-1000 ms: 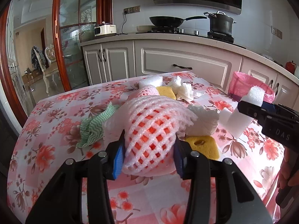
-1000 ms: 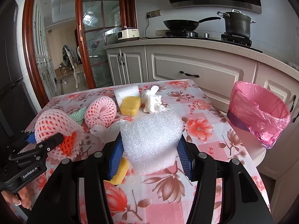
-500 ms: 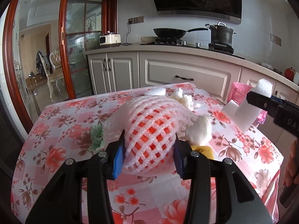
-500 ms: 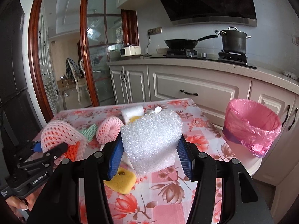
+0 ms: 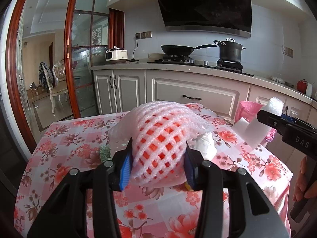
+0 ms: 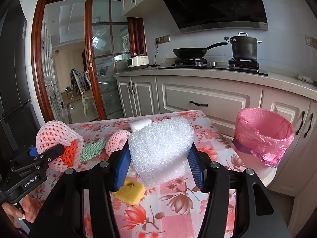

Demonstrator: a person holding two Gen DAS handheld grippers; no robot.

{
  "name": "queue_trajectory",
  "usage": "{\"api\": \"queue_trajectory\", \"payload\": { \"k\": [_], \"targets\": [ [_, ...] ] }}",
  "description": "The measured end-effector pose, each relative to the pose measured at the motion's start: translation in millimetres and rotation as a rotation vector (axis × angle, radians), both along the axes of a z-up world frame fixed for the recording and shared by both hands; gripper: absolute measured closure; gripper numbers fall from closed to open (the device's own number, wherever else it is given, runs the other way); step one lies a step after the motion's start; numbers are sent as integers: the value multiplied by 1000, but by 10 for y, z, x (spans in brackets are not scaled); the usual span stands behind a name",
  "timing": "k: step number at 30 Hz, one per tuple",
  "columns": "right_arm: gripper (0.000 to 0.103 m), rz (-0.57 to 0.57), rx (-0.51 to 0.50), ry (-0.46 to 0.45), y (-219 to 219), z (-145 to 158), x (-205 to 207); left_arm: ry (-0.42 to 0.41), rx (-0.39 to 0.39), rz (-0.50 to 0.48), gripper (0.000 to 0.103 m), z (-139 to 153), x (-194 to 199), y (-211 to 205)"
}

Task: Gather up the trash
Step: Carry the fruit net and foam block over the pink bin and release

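Two pieces of trash are held above the floral worktop [image 6: 178,214]. On the left, a pink foam net [image 5: 158,140] is clamped by the left hand-held gripper [image 5: 157,165]. Further right, white foam wrap [image 6: 160,150] is gripped in the right hand-held gripper [image 6: 159,170], with the pink-lined bin [image 6: 263,136] at far right.

A daylit kitchen: grey cabinets [image 6: 204,101] under a pale counter, a black range hood [image 5: 204,6] on the white wall, and red-framed glass doors [image 6: 107,65].
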State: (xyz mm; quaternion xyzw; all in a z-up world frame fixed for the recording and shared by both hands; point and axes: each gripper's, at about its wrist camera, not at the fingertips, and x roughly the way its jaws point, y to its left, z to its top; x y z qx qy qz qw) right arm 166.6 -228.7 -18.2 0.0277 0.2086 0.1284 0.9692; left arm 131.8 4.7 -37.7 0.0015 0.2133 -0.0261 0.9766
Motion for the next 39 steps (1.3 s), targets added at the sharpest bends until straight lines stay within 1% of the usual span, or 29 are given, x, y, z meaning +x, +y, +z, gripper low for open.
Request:
{"api": "queue_trajectory", "payload": {
  "k": [3,8,18,26,33,39],
  "targets": [
    [51,-18,3,9,-71,-12,22,13,-3,-21,60,-6,56,-69],
    [51,-69,-2,30,-233,-61,88,17,25,-83,60,-36,161,-303],
    [51,-214,-39,92,-707,-210,298,26,36,-202,60,-52,573,-868],
    [51,-287,-68,97,-1127,-245,457,42,19,-299,60,-48,938,-1402],
    [51,-341,-65,87,-1544,-216,702,38,14,-371,60,40,1314,-1904],
    [51,-370,-65,73,-1970,-157,936,45,-11,-436,60,93,1739,-2397]
  ]
}}
